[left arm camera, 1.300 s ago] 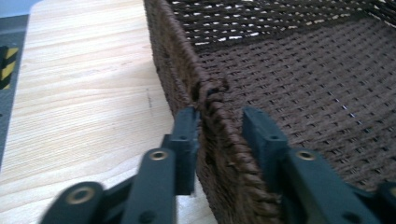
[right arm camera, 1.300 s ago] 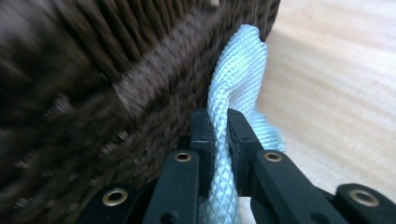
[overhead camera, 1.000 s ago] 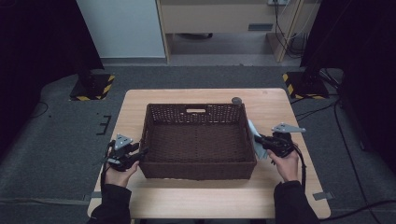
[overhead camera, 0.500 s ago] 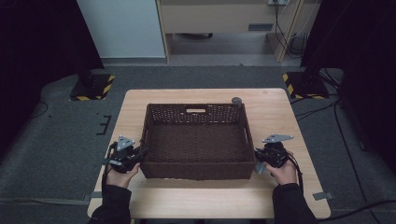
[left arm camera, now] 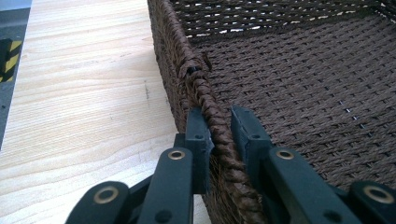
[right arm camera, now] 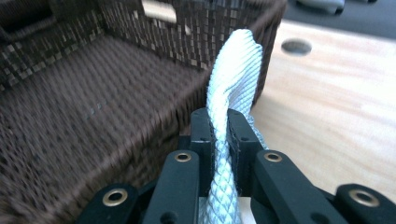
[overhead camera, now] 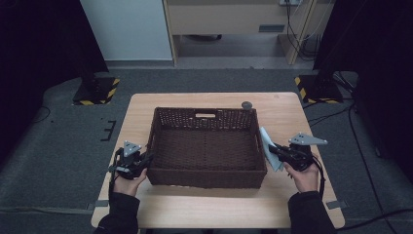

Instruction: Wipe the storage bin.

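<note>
So the left hand-held gripper [left arm camera: 219,135] has just been closing and now pinches the braided rim of the dark brown woven wicker basket [overhead camera: 207,146] mid-tabletop [overhead camera: 204,204]. Stiff, light, grippy there. The right hand-held gripper [right arm camera: 219,135] clamps a soft, floppy pale blue waffle-textured cloth [right arm camera: 233,79] beside the basket's right wall.

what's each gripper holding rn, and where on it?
Left gripper: wicker basket, clamped on its left rim. Right gripper: pale blue cloth, pinched at a bunched fold beside the basket.
</note>
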### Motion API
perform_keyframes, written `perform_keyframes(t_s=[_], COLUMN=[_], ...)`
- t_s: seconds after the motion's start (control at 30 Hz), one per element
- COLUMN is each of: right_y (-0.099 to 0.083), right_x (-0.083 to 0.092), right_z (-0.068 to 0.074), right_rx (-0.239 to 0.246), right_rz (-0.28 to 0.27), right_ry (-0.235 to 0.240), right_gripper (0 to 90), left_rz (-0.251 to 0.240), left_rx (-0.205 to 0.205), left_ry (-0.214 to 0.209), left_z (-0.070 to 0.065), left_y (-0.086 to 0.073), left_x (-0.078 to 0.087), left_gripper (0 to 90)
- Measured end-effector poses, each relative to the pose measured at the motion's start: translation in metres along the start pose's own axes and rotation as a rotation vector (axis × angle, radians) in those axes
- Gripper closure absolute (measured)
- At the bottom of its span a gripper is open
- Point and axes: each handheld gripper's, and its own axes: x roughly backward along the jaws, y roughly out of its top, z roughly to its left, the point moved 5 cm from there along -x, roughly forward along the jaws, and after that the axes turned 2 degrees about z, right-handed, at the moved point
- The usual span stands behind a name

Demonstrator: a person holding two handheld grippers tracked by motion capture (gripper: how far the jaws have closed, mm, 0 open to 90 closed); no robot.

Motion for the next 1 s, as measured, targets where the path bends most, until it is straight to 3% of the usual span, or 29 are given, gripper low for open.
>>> perform_keyframes(t_s=[0.03, 0.07, 0.13, 0.17, 0.3, 0.4, 0.43, 0.5, 0.57, 0.6, 0.77, 0.83, 0.9, 1.0], right_y=[-0.007, -0.007, -0.020, -0.020, -0.034, -0.035, -0.034, -0.034, -0.034, -0.033, -0.028, -0.023, -0.023, -0.030], right_x=[-0.006, -0.006, -0.019, -0.019, -0.030, -0.031, -0.030, -0.029, -0.028, -0.028, -0.024, -0.021, -0.022, -0.030], right_z=[0.001, 0.001, 0.000, 0.000, -0.003, -0.005, -0.007, -0.007, -0.008, -0.008, -0.009, -0.006, -0.005, -0.002], right_rx=[-0.001, -0.001, -0.002, -0.002, 0.000, -0.003, 0.002, 0.002, 0.002, -0.010, -0.014, -0.019, -0.018, -0.012], right_rz=[0.047, 0.047, 0.129, 0.129, 0.226, 0.228, 0.220, 0.223, 0.217, 0.212, 0.168, 0.131, 0.133, 0.188], right_ry=[-0.005, -0.005, -0.012, -0.012, -0.035, -0.038, -0.044, -0.044, -0.048, -0.051, -0.059, -0.028, -0.024, -0.023], right_gripper=[83.6, 83.6, 83.6, 83.6, 83.6, 83.5, 83.5, 83.5, 83.5, 83.6, 83.5, 83.5, 83.6, 83.5], left_rz=[-0.004, -0.004, -0.003, -0.003, -0.008, -0.010, -0.025, -0.032, -0.038, -0.034, -0.019, -0.014, -0.013, -0.012], left_rx=[0.007, 0.007, -0.037, -0.037, -0.060, -0.075, -0.079, -0.072, -0.092, -0.106, -0.098, -0.055, -0.055, -0.038], left_ry=[-0.009, -0.009, -0.022, -0.022, -0.074, -0.087, -0.065, -0.079, -0.070, -0.062, -0.071, -0.111, -0.101, -0.083], left_z=[0.001, 0.001, 0.002, 0.002, 0.008, 0.013, 0.017, 0.020, 0.020, 0.021, 0.023, 0.024, 0.023, 0.021], left_y=[0.000, 0.000, 0.001, 0.001, 0.002, 0.005, 0.007, 0.009, 0.012, 0.014, 0.018, 0.016, 0.016, 0.016], left_x=[0.000, 0.000, 0.000, 0.000, 0.000, -0.003, -0.004, -0.004, -0.005, -0.007, -0.017, -0.019, -0.019, -0.017], left_gripper=[76.4, 76.1, 73.8, 72.5, 68.7, 65.1, 58.9, 55.3, 53.2, 53.4, 61.3, 64.4, 65.2, 69.8])
